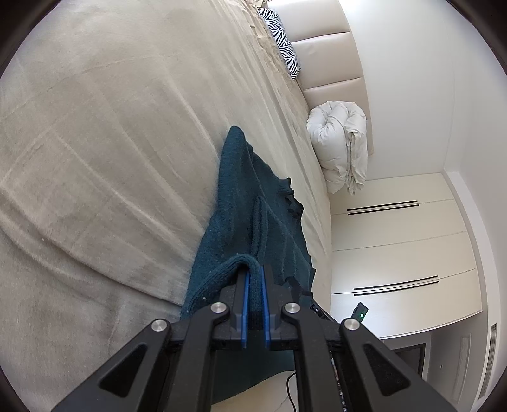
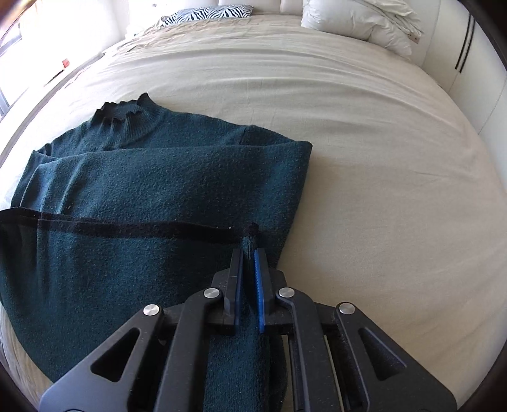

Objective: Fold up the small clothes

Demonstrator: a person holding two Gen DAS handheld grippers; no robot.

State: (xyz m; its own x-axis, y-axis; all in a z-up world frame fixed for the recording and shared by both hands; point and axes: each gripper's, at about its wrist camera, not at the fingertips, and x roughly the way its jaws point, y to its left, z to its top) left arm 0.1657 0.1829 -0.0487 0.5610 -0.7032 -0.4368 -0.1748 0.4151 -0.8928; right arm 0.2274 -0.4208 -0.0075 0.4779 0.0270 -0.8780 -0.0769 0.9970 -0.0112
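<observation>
Daylight floods from my window (image 2: 12, 28), blown out to white glare; the bed (image 2: 364, 177) is soft-lit, sharp, with fisheye bending and dark corners.

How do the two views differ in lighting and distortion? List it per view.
Left wrist view: even light, strong fisheye bend, sweater dark, left gripper sharp. Right wrist view: blown-out glare upper left, bed curved, right gripper sharp.

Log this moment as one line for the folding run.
left tongs: shut on sweater | right tongs: shut on sweater hem | sweater: partly folded on bed
</observation>
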